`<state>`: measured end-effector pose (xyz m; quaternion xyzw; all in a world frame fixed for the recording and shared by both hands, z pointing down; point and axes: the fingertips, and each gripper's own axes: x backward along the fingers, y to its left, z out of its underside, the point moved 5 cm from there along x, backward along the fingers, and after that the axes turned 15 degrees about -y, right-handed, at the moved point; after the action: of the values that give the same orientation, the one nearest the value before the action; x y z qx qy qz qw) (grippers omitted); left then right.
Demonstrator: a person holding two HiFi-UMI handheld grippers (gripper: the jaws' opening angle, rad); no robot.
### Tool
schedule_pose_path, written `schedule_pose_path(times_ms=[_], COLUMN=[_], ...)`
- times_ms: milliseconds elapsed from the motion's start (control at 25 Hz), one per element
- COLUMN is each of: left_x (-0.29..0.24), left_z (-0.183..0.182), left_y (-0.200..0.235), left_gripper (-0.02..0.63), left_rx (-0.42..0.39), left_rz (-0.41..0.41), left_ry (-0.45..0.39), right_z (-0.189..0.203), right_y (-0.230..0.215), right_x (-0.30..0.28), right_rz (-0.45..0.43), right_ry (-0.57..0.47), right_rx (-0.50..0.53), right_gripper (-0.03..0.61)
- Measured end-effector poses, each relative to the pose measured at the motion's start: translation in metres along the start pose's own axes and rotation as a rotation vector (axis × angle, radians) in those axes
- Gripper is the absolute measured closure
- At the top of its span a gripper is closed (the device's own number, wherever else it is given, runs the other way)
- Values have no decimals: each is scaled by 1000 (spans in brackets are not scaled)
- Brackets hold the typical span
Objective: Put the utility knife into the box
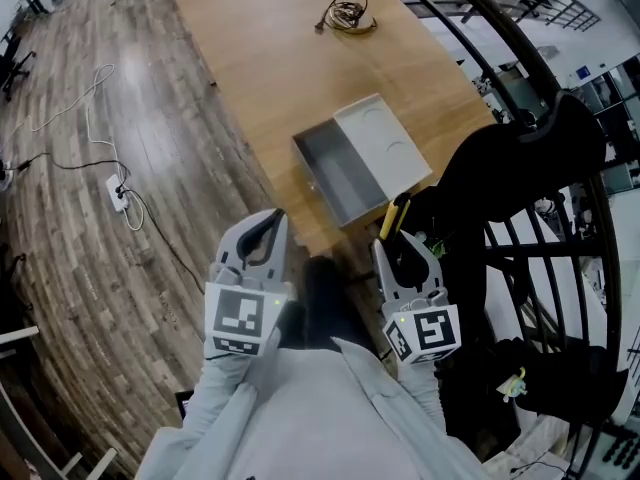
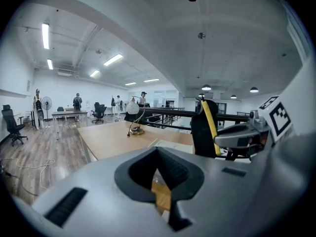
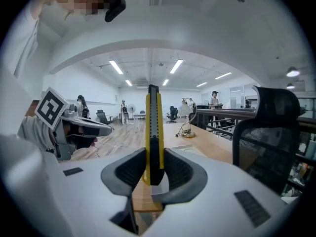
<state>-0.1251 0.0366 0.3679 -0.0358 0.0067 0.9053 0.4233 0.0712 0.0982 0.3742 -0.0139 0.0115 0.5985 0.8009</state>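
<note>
An open grey box lies near the wooden table's front edge, with its white lid beside it on the right. My right gripper hovers just in front of that edge, shut on a yellow-and-black utility knife. In the right gripper view the knife stands upright between the jaws of that gripper. My left gripper hangs left of it, off the table's front, shut on nothing. In the left gripper view its jaws meet, and the knife shows to the right.
A coil of cable lies at the table's far end. A black mesh chair stands close on the right, beside a dark railing. A power strip and cords lie on the wooden floor at the left.
</note>
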Motion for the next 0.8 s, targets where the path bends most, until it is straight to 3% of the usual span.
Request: schedule_pose_path(times_ms=[360, 800], left_x=[-63, -167], left_z=[-13, -27], left_y=[22, 28], left_gripper=[595, 595], left_rx=[-9, -29], left_rz=[-24, -99], left_ry=[-25, -32], right_z=[0, -5], right_y=[-37, -108], right_x=[-56, -132], right_rz=[-53, -179], right_ry=[9, 2], right_rx=[1, -13], right_gripper=[449, 449])
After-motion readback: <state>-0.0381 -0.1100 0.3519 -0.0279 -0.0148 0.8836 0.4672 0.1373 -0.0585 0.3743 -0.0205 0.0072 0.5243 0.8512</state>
